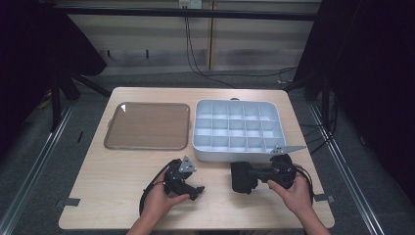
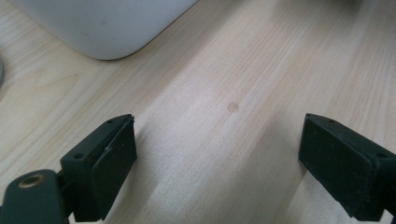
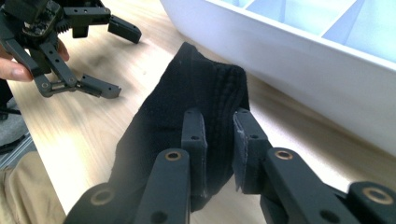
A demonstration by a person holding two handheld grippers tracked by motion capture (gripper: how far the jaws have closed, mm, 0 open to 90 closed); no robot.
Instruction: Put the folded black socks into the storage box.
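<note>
Wood table (image 1: pixel 117 196), tray (image 1: pixel 147 126) left, white box (image 1: pixel 237 129) right. Right gripper (image 3: pixel 219 140) pinches black cloth (image 3: pixel 187 102); left gripper (image 2: pixel 217 154) spread wide, nothing between.

Table evenly lit from above, surroundings dark; high view soft, close views sharp, shadows faint.

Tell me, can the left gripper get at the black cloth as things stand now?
Probably yes. The left gripper is open and empty, and only bare table lies between it and the black cloth, which the right gripper holds pinched beside the white box.
</note>
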